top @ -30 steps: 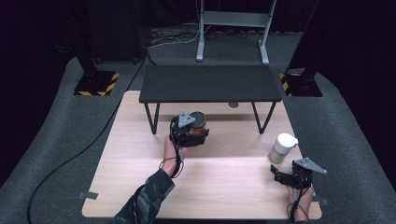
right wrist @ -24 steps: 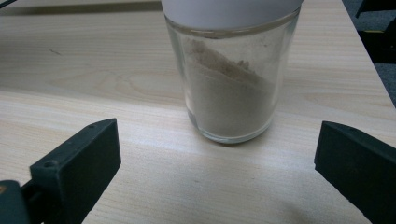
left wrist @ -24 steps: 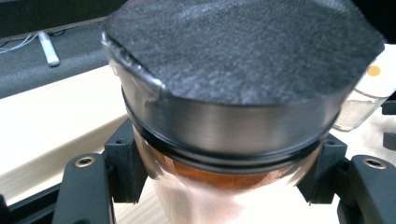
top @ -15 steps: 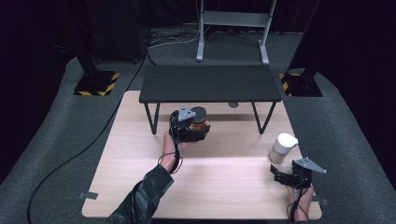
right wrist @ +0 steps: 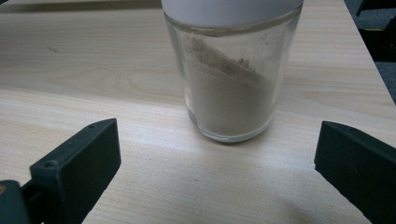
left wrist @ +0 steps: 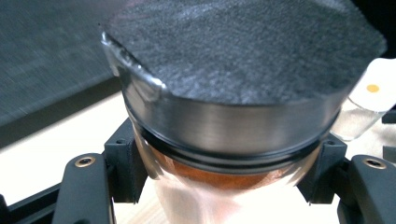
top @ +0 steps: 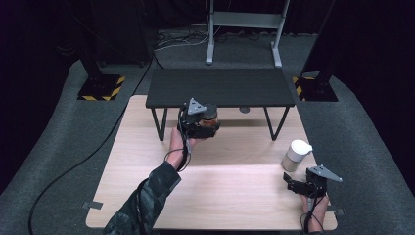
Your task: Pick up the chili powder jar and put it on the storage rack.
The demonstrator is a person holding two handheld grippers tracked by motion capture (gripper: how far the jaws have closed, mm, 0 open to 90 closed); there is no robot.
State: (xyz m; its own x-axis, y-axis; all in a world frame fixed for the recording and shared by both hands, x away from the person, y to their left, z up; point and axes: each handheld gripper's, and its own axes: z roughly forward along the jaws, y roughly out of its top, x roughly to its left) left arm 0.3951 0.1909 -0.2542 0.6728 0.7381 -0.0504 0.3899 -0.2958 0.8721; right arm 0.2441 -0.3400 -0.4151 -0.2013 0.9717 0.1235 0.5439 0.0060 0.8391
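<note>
My left gripper (top: 208, 125) is shut on a glass jar (top: 209, 120) with orange-brown contents and a silver lid with a black top. It holds the jar in the air just in front of the low black shelf (top: 220, 86). In the left gripper view the jar (left wrist: 233, 112) sits between both jaws, gripped below its lid. My right gripper (top: 289, 183) rests low at the table's front right, jaws open. A glass jar of pale powder with a white lid (top: 295, 154) stands just beyond it; in the right gripper view this jar (right wrist: 233, 70) is ahead of the jaws, apart from them.
The wooden table (top: 147, 196) carries the black shelf on thin legs along its far side. A small round disc (top: 244, 110) lies under the shelf. Grey carpet, stand bases with yellow-black stripes (top: 102, 88) and a black cable (top: 73, 166) surround the table.
My left gripper has lifted the orange-brown jar up and toward the black shelf's front edge. The right gripper and the powder jar have stayed where they were.
</note>
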